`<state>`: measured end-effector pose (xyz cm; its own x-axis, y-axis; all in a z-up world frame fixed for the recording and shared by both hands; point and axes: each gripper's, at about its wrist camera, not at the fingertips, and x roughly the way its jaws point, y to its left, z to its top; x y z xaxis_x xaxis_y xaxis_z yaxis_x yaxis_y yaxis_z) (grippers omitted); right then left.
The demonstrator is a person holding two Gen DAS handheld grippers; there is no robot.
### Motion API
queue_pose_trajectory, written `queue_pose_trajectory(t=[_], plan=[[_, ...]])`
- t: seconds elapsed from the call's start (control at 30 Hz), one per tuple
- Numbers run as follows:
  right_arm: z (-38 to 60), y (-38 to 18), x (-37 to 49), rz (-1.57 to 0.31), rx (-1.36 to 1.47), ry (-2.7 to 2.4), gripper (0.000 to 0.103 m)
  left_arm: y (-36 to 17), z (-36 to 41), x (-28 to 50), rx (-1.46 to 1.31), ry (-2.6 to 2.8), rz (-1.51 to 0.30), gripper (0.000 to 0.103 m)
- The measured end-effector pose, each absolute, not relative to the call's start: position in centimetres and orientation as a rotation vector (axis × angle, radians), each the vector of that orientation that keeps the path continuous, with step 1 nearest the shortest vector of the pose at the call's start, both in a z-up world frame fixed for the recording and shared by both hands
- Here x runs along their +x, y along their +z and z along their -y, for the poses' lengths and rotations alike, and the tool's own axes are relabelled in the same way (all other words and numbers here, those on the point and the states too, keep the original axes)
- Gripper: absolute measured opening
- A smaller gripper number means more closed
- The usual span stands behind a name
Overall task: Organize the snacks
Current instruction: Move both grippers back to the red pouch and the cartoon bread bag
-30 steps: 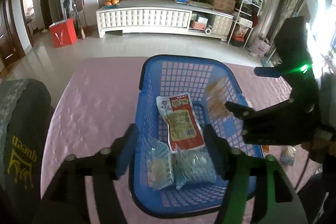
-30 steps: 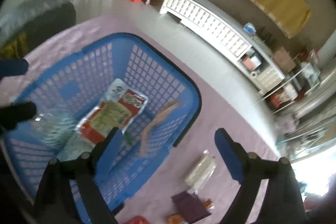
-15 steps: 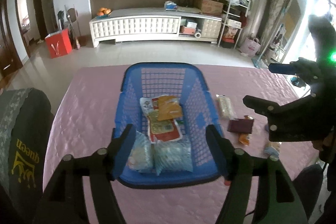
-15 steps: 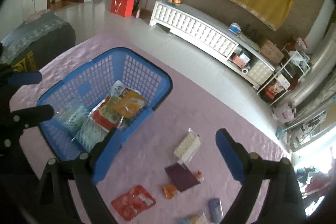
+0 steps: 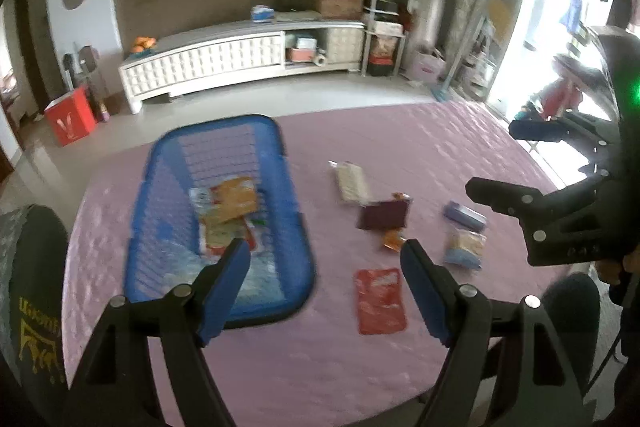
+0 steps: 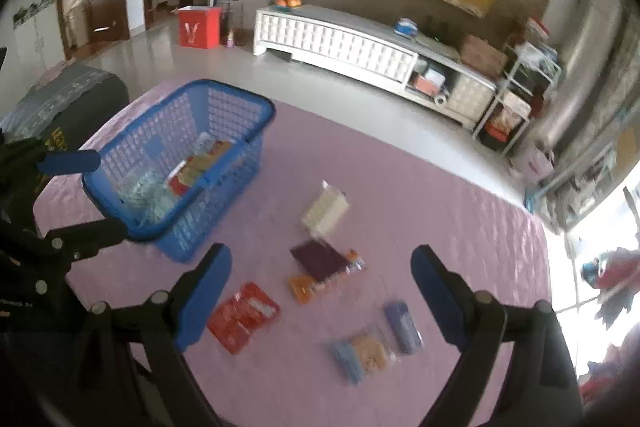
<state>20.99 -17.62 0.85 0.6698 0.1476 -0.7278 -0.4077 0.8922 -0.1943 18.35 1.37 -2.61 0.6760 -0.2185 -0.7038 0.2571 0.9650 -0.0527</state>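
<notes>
A blue mesh basket (image 5: 296, 227) (image 6: 240, 103) stands on the pink quilted table and holds several snack packets, an orange one (image 5: 236, 197) on top. Loose packets lie to its right: a red pouch (image 5: 378, 301) (image 6: 244, 317), a dark purple pack (image 5: 382, 217) (image 6: 324, 261), a white pack (image 5: 352, 183) (image 6: 326, 209), a small orange one (image 5: 394, 241) and a blue-and-tan bag (image 5: 464, 247) (image 6: 362, 351). My left gripper (image 5: 326, 257) hovers above the basket's right rim, its jaws opening, nothing between them. My right gripper (image 6: 322, 269) hangs open and empty over the loose packets.
A dark cushion (image 5: 32, 307) with yellow lettering sits at the table's left edge. A lilac packet (image 5: 464, 217) lies far right. Beyond the table are bare floor, a white low cabinet (image 5: 240, 57) and a red box (image 5: 70, 117).
Both grippers drew back and up from the basket and swung right, bringing the loose packets into view. An orange packet dropped from the right gripper's side into the basket. Left jaws widened.
</notes>
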Motion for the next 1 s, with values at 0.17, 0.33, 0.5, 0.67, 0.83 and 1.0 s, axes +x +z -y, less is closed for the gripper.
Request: queue_pose_trajectory(t=[0.17,0.33,0.5,0.67,0.83,1.0], plan=[[20.5,-0.5,20.2,-0.806,-0.298,0.301,0.094,-3.9,1.6,18.1,0.071,-0.343,-0.815,0.079],[23.3,-2.3,19.7,-0.845,-0.242,0.27,0.094,-5.9,4.9,18.3,0.108,-0.376,-0.863,0.082],[25.7,-4.7,19.7,-0.892,-0.191,0.245,0.094,-8.2,7.1,18.8,0.115,-0.393,-0.916,0.082],[26.9,-6.9,19.4,-0.931,-0.149,0.23,0.093,-10.5,8.5,19.8,0.124,-0.405,-0.973,0.082],[27.5,-9.1,19.7,-0.971,-0.124,0.217,0.094,-13.0,8.8,21.1,0.124,-0.387,-1.041,0.082],[27.8,-11.4,20.4,-1.034,-0.065,0.214,0.094,-16.2,8.4,22.4,0.12,-0.358,-1.116,0.082]])
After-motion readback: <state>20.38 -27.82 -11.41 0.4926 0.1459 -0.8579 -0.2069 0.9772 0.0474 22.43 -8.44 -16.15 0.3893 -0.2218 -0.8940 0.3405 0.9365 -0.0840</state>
